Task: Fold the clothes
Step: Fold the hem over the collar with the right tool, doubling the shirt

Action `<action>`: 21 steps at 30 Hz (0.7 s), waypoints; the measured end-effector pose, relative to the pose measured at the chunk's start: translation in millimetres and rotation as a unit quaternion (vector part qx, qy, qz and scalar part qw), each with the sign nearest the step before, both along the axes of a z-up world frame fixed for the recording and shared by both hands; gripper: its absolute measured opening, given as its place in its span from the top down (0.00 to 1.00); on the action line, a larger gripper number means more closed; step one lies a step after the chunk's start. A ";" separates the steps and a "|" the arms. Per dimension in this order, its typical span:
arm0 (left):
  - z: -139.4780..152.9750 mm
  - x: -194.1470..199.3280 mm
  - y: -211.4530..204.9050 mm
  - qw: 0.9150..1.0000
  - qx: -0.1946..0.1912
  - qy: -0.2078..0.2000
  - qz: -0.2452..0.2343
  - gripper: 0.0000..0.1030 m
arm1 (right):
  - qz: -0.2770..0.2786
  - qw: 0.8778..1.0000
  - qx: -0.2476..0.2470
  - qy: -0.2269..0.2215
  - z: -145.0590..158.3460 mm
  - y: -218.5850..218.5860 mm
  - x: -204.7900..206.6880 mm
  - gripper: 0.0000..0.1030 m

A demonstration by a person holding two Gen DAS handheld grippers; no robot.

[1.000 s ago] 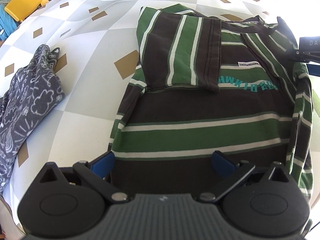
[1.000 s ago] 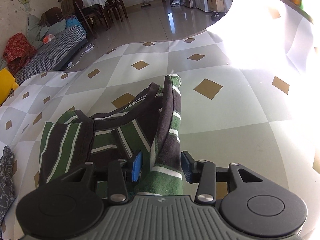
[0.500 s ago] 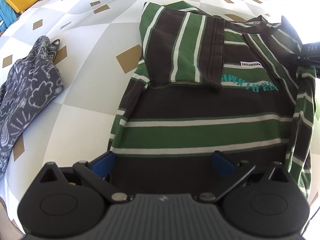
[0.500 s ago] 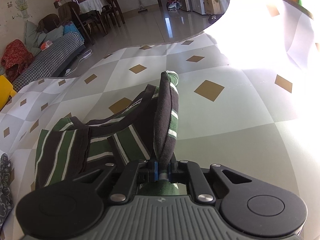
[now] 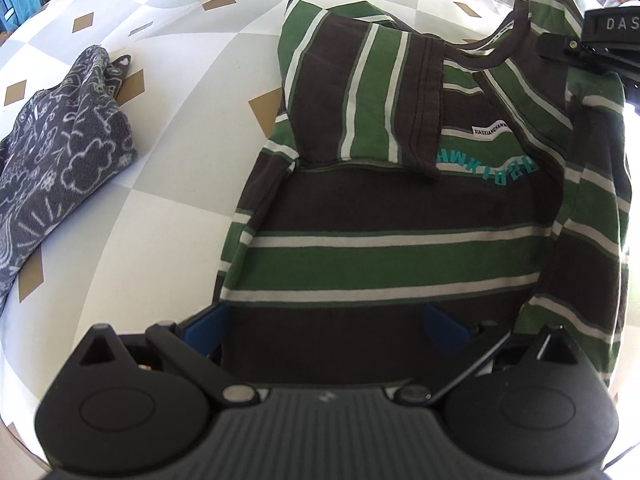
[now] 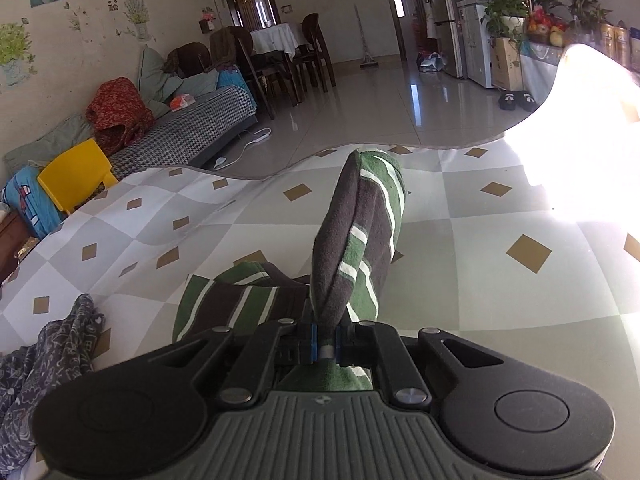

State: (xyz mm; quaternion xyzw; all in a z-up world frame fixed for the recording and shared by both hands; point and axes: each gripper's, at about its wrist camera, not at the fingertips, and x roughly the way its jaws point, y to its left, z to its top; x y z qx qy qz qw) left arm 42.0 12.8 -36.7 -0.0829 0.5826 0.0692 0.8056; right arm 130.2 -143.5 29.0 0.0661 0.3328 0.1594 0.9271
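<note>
Right gripper (image 6: 324, 347) is closed tight on a bunched fold of the striped shirt (image 5: 384, 216); its jaws have just been closing, and the cloth is now pinched between the blue pads, rising in front of the camera as a rolled sleeve (image 6: 360, 236). In the left wrist view this same gripper appears at the upper right, lifting the shirt's right edge above the rest.

Left gripper (image 5: 326, 326) has its jaws wide apart over the bottom hem, and the hem lies between them, but the pads do not press on it.

The shirt lies spread on the checkered surface (image 5: 192, 80), its other sleeve already folded in over the chest, near the teal lettering (image 5: 486, 164).

The step in hand, as I judge it, is to bring the right sleeve and side inward. To do it well, the right gripper should carry the cloth across low and slowly, so the fold line stays straight and parallel to the left edge. It should release only when the sleeve lies flat on the chest. The left gripper could help by pressing the hem, so the body of the shirt does not slide. A grey patterned cloth (image 5: 60, 168) lies well apart at the left and should stay untouched.
</note>
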 end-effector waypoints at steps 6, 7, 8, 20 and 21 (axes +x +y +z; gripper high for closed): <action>0.7 -1.4 6.7 1.000 -0.016 -0.005 0.004 0.00 | 0.080 0.996 0.030 -0.004 1.1 35.8 1.1 0.92; 0.6 -1.5 8.0 1.000 -0.018 -0.006 0.003 0.00 | 0.096 0.995 0.033 -0.005 0.4 41.4 1.5 0.92; 0.8 -1.8 9.2 1.000 -0.020 -0.007 0.003 0.00 | 0.110 0.993 0.036 -0.005 -0.7 46.9 2.1 0.92; 0.7 -5.5 21.0 1.000 -0.023 -0.001 -0.002 0.00 | 0.214 0.976 0.033 0.028 -32.4 91.0 18.1 0.91; 0.8 -6.3 22.1 1.000 -0.025 -0.002 -0.002 0.00 | 0.218 0.975 0.034 0.031 -33.9 92.6 19.4 0.89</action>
